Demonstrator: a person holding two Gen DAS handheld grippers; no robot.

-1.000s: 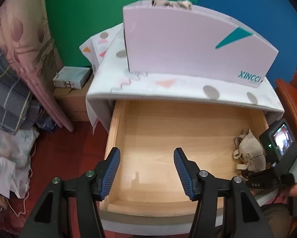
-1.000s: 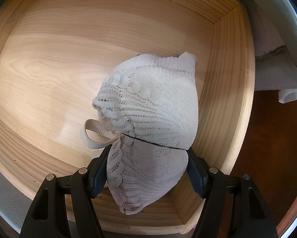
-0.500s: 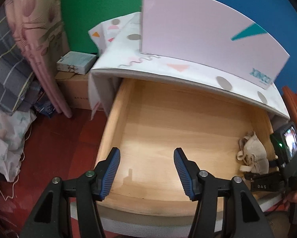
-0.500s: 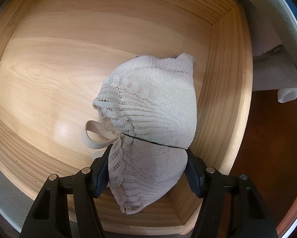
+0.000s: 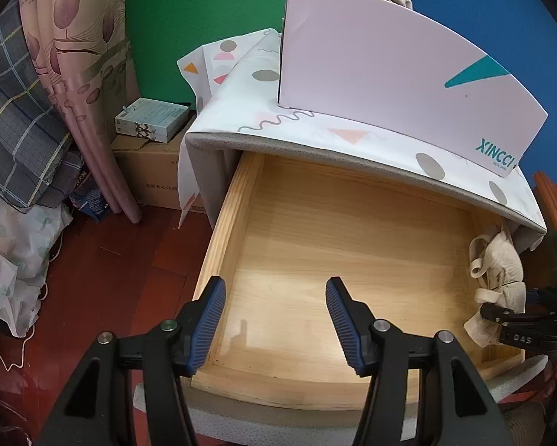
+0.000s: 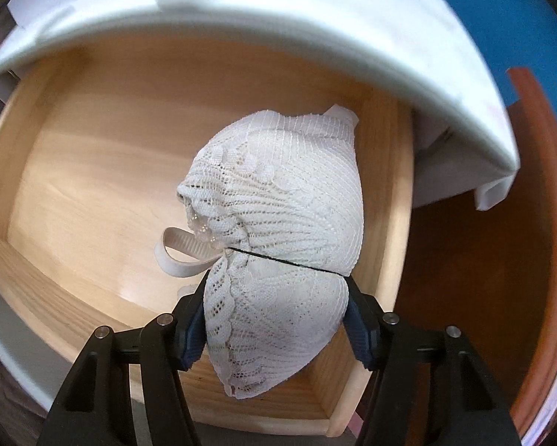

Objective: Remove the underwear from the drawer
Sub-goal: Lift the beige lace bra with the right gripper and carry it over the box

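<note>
A cream lace bra (image 6: 278,193) hangs between the pads of my right gripper (image 6: 276,297), whose jaws are closing and press its lower cup from both sides. One strap (image 6: 174,256) loops out to the left. The bra is at the right end of the open wooden drawer (image 6: 92,186), lifted a little off the floor. In the left wrist view the same bra (image 5: 497,271) shows at the drawer's (image 5: 233,204) right side. My left gripper (image 5: 275,297) hovers open over the drawer's front left part, with nothing between its fingers.
A tall pink box (image 5: 389,85) stands on the cabinet top, which is covered by a patterned cloth (image 5: 241,111) and overhangs the drawer's back. Left of the cabinet are a small box (image 5: 152,119) on a carton, a curtain (image 5: 77,74) and bedding. Orange wooden furniture (image 6: 501,260) is close on the right.
The right gripper has risen and tilted with the bra in it, its jaws a little narrower, so the cabinet top now shows. The left view has rolled slightly; its jaws are unchanged.
</note>
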